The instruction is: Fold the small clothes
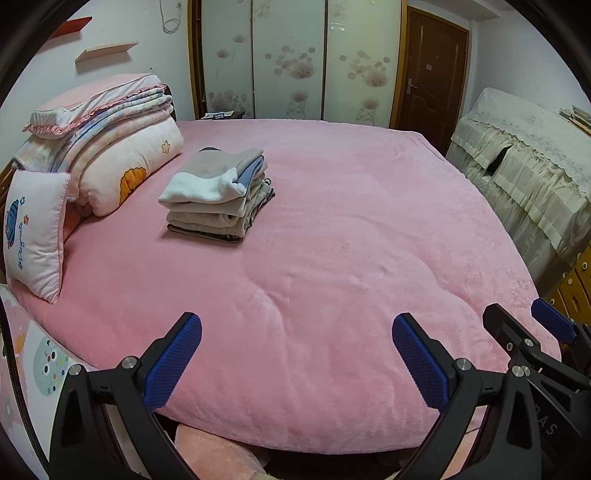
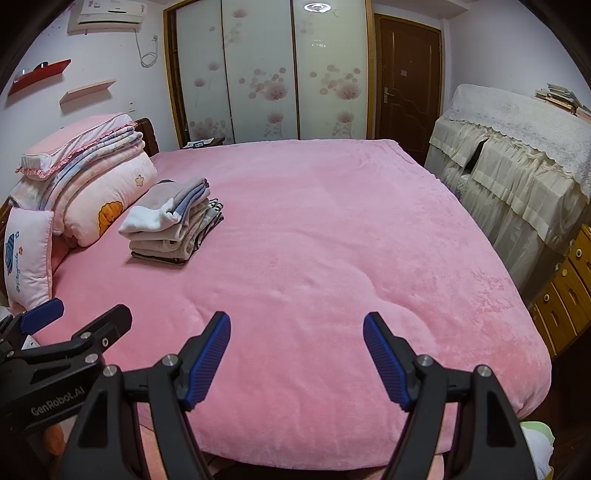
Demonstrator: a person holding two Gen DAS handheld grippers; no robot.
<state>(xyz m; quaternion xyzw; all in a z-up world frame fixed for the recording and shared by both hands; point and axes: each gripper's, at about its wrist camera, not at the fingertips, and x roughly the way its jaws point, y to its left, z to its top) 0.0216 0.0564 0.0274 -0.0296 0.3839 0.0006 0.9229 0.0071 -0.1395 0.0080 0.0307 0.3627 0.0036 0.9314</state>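
bedroom, pale lilac walls. pink fleece bedspread [image 2: 332, 229] covers a large bed. far wall: sliding wardrobe [image 2: 266, 74] with frosted floral panels, ceiling light reflected in its top. dark brown door [image 2: 408, 85] just right of it. wall ac unit [image 2: 110, 14] top left, cord hanging below, red shelf [image 2: 38, 75] and pink shelf [image 2: 88, 90] under it. right side: furniture under a cream lace cover [image 2: 517, 147], books on top, wooden drawers [image 2: 565, 295] beside it. folded quilts [image 1: 110, 147] and a small pillow [image 1: 33, 232] at the headboard.
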